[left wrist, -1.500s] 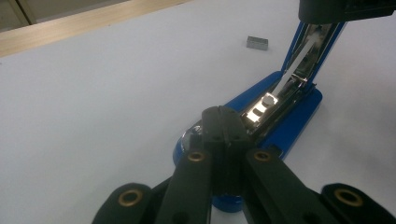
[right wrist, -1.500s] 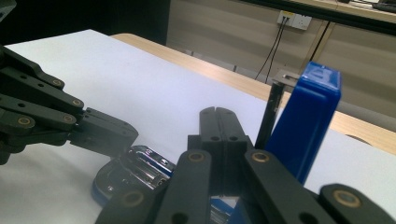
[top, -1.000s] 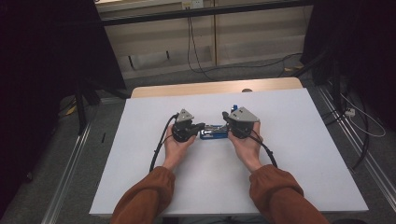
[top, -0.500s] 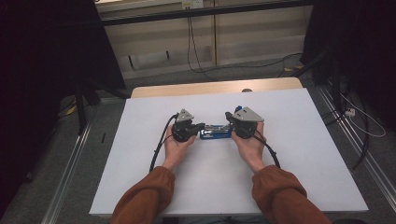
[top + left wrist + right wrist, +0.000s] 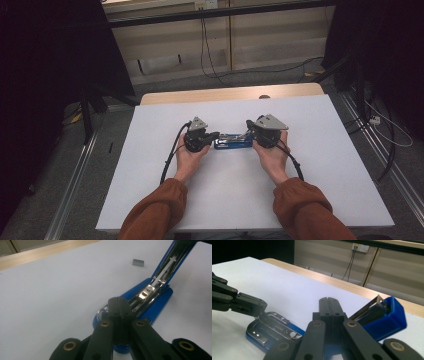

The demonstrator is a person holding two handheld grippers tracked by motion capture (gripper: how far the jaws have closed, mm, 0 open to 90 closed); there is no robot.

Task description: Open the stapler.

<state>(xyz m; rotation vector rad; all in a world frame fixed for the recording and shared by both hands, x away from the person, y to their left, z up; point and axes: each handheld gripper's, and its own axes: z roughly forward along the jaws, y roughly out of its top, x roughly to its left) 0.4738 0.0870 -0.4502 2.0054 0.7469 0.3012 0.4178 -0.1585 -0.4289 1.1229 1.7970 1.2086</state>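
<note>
white table (image 5: pixel 150 190); wall socket (image 5: pixel 360 248); floor cables (image 5: pixel 215 50)

No lettering, brand, number or sign can be read anywhere in these pictures. The blue stapler (image 5: pixel 233 141) lying between the left gripper (image 5: pixel 214 136) and the right gripper (image 5: pixel 248 135) carries a small white mark on its side in the high view, too small and blurred to make out. Its metal parts, seen close ahead of both grippers' jaws, bear no readable stamp.
</note>
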